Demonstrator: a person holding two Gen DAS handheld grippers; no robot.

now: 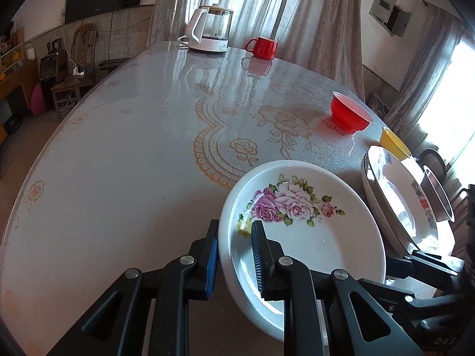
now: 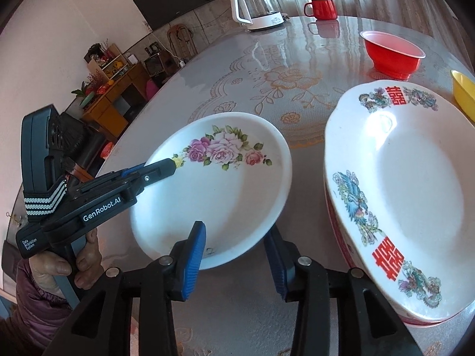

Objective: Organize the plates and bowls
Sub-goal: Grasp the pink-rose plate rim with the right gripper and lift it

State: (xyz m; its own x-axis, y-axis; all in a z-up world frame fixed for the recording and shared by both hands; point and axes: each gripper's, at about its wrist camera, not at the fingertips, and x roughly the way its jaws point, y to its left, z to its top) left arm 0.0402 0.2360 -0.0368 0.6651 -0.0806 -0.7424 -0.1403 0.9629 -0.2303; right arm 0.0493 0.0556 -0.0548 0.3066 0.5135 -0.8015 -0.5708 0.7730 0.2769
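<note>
Plate, white glazed ceramic with pink rose print (image 2: 216, 190): near surface front edge, rigid, slippery, breakable. Left gripper (image 1: 234, 255) clamped on its rim. Right gripper (image 2: 234, 264) released, straddling near rim, not pressing. Grip rim only.

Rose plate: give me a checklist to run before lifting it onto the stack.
1. Left claw clamped on the rose plate rim: ok, one finger inside, one outside.
2. Right claw clear of the plate: cannot tell, its fingers straddle the near rim.
3. Phoenix plate top free to receive: ok.
4. Red bowl and yellow bowl off the path: ok.
5. Plate clean: not ok, yellow smear near the left claw.
</note>
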